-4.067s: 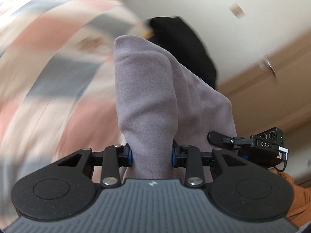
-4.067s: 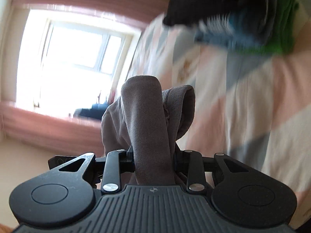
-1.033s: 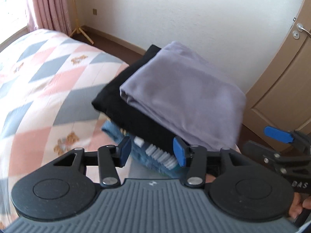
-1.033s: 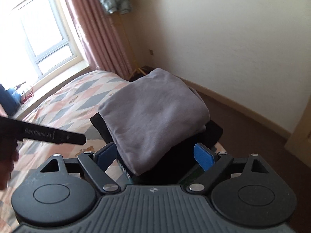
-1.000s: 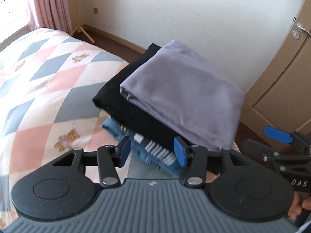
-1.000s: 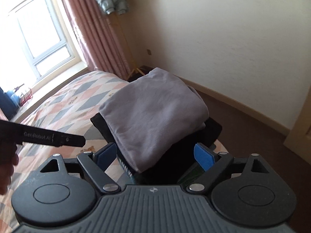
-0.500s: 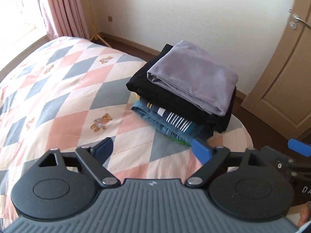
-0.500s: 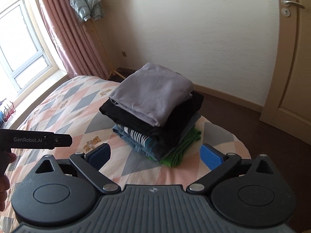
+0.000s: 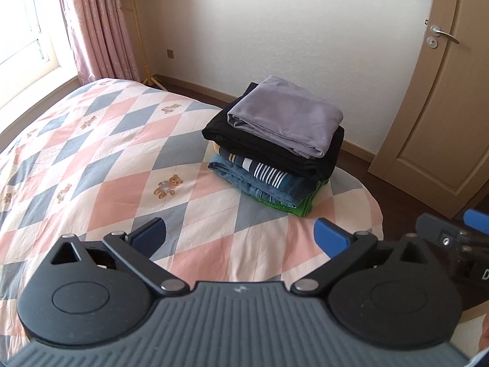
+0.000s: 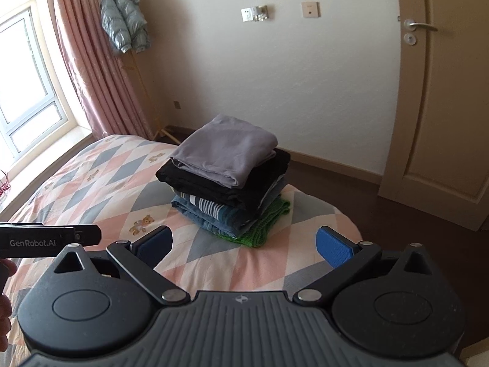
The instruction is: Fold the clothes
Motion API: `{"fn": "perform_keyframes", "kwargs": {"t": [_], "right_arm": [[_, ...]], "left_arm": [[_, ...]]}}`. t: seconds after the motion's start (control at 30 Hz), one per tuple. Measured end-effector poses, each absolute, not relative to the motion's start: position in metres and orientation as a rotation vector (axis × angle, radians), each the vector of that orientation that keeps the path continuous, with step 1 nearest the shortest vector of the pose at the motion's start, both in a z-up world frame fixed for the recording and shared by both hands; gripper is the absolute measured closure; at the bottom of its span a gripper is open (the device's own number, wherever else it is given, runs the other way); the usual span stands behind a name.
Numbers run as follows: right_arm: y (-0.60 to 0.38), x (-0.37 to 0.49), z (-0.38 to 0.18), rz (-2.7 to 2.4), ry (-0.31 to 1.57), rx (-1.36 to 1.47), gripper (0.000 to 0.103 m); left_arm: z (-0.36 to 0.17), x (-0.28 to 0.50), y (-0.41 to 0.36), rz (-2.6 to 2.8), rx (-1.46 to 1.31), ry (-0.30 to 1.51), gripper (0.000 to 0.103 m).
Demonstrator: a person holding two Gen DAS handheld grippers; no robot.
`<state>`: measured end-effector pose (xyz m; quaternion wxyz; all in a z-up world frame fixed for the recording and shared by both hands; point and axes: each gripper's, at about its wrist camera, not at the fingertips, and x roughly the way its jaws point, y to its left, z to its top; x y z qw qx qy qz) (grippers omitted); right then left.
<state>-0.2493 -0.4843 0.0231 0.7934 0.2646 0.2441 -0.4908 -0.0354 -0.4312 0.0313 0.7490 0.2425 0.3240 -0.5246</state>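
left wrist view: left claw [image 9: 240, 234] is released and empty, now drawn back from the grey garment [image 9: 285, 120] it gripped seconds ago; that garment tops the stack [image 9: 269, 168] on the bed [image 9: 91, 159]. right wrist view: right claw [image 10: 244, 244] likewise spread, empty; this fold looks finished.

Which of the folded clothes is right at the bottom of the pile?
The green knitted one. It lies flat on the bed, under the blue denim, striped, black and grey pieces, its edge poking out.
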Motion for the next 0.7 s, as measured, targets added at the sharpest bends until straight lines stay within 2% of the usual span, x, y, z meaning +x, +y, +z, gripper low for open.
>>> {"fn": "perform_keyframes", "kwargs": {"t": [0.1,0.4,0.7], "right_arm": [[-0.474,-0.254,0.025,-1.083,0.539,0.55,0.0],[-0.468,-0.25,0.03,-1.062,0.571,0.522,0.0],[-0.488,-0.256,0.023,-0.997,0.625,0.525,0.0]], "left_arm": [[0.037,-0.043,-0.415,-1.148,0.512,0.671,0.001],[0.047,-0.045,-0.391,-1.142,0.468,0.732,0.001],[0.043,-0.064,-0.403,-1.112,0.482,0.772,0.001]]}}
